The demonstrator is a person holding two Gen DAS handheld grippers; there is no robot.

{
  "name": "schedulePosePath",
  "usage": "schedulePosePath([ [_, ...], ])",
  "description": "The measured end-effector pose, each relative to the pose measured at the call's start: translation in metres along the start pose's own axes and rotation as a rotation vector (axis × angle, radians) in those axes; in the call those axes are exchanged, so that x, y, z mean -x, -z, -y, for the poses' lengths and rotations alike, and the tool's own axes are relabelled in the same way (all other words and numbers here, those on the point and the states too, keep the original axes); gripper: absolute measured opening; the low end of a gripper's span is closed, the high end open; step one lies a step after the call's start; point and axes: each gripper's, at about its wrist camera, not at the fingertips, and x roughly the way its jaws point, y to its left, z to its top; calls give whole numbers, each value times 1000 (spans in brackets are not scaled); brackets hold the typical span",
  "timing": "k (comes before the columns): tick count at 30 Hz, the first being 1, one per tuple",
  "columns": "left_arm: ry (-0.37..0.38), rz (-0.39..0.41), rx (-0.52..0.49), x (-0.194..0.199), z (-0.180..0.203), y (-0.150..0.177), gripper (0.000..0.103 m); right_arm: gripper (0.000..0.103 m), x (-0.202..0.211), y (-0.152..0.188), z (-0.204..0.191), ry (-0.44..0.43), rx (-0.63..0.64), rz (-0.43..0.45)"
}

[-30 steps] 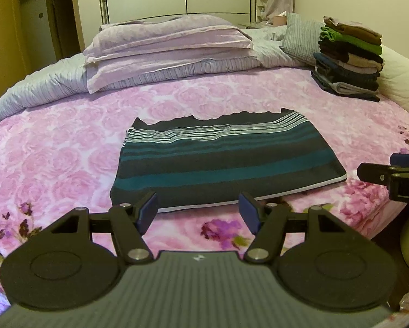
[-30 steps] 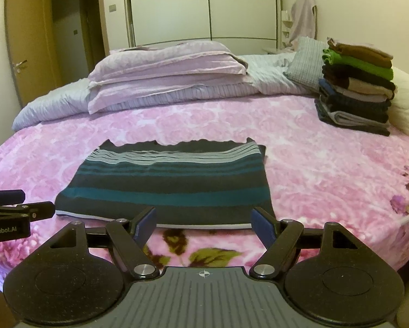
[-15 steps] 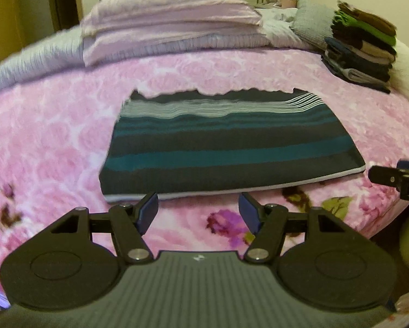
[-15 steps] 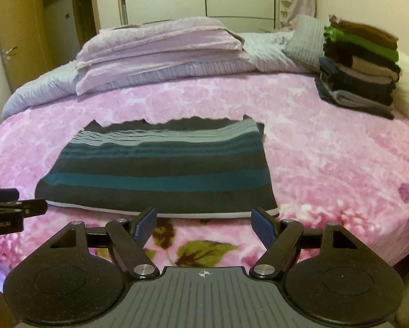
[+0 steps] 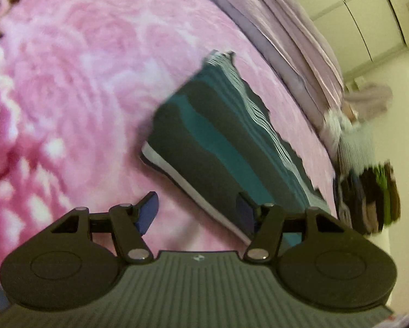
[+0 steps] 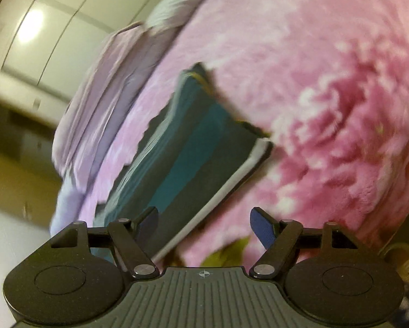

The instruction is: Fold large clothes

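Teal-and-charcoal striped sweater (image 5: 226,147) lay already part-folded, flat on the pink floral bedspread (image 5: 68,82), with the left gripper (image 5: 197,210) and right gripper (image 6: 204,222) both spread wide and empty just short of its white near hem. Looked like the next fold was coming up — each would need to pinch a near corner. No containers anywhere, just a blurry stack of folded clothes (image 5: 373,199) far off.

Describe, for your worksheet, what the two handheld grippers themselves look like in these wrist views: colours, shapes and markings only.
Both look alike. The left gripper and the right gripper each have a dark grey ribbed body with a small round emblem at its front edge, two black rounded side housings with circular insets, black linkage arms with silver pivot pins, and blue pads on the fingers. No cables, hands or sleeves are visible.
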Motion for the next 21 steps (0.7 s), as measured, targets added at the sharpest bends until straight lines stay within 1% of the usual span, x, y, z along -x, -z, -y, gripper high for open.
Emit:
schedulePosePath([
  [2,14,25,32,-6,-5,-6,53,59,-8,-5,4,-15,-32,33],
  [3,20,37,40,-9,-6,-9,52,58,-13,-8,5,-15,-50,47],
  [5,13,54,45,-16,-5,-14,46,53,-20,-12,6,-31,-78,77],
  [6,6,60,43,-19,-5,-16,39,48,-22,-13,5,-25,-86,89],
  [7,0,69,30,-22,-4,-16,33,30,-24,-14,5,-13,-90,99],
  [8,-10,71,20,-24,-3,-16,29,7,-28,-13,7,-4,-94,103],
  [9,-16,75,7,-23,-2,-16,22,7,-28,-14,10,-16,-110,101],
  [10,-16,80,-1,-23,-2,-15,17,6,-26,-13,14,-30,-127,108],
  [12,-26,92,-40,-16,3,-13,15,5,-17,-12,12,-36,-107,129],
  [14,-41,111,-101,-10,12,-11,13,4,-5,-12,4,-42,-53,154],
  [16,-50,127,-162,0,24,-7,12,4,5,-13,-3,-48,-24,161],
  [19,-49,115,-205,17,35,5,12,3,21,-18,-8,-53,-10,164],
  [21,-41,93,-241,29,39,16,12,3,37,-20,-2,-46,-6,159],
])
